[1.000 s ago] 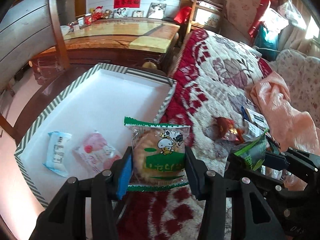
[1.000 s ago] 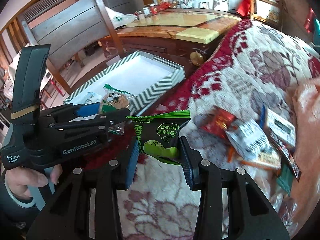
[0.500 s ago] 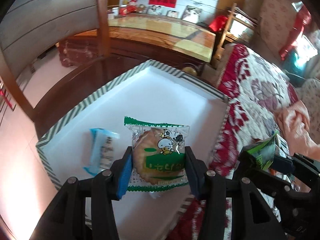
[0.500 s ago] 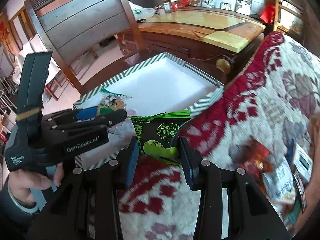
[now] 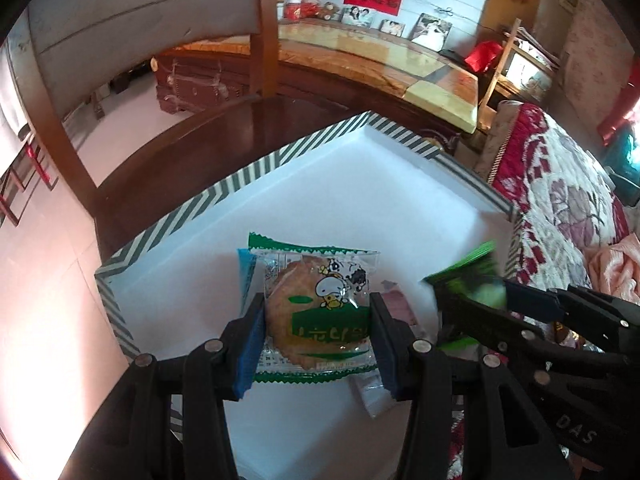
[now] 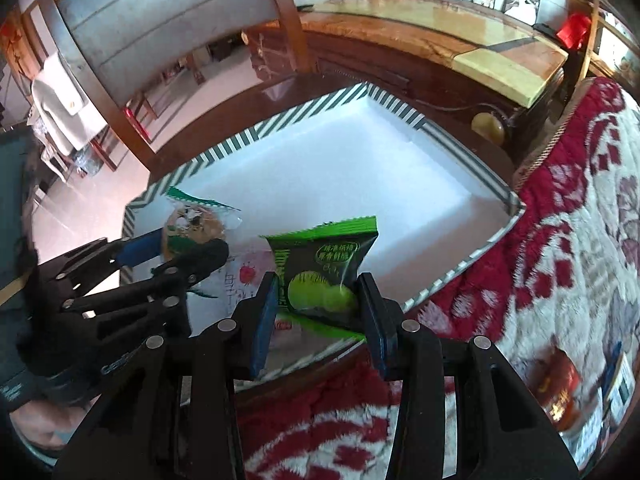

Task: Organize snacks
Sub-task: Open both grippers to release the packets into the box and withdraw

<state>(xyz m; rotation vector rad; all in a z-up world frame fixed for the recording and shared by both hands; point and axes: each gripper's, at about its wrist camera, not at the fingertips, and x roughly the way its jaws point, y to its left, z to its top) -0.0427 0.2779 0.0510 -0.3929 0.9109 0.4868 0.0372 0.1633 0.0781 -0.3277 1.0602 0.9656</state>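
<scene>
From where I stand, both tools are loaded and hanging over the striped-rim white tray (image 5: 256,168), which sits on a dark wooden chair seat (image 5: 192,140) just beside the red-and-white blanket (image 6: 560,240). The left gripper (image 5: 316,324) has its jaws closed onto the flanks of a clear-wrapped biscuit packet (image 5: 320,308) with a green band and a cartoon cow, held face-up, presumably so it can be laid flat. It hovers over the tray's near end, at about 6 o'clock of the white floor.

The right gripper (image 6: 318,312) is clamped the same way on a dark green snack pouch (image 6: 324,264), gripped low so the crimped top stands free. That pouch sits at about 3 o'clock of the biscuit in the left view, over the tray's blanket-side edge.

Two packets already lie in the tray under the tools: a blue-edged one (image 5: 246,276) peeking out at 9 o'clock of the biscuit, and a pale pink one (image 5: 396,304) at 3 o'clock of it. The far half of the tray is bare, so I judge there is room to spread things out.

More snacks, a red packet (image 6: 560,384) among them, wait on the blanket at 4 o'clock of the right view. Sorting looks early yet.
</scene>
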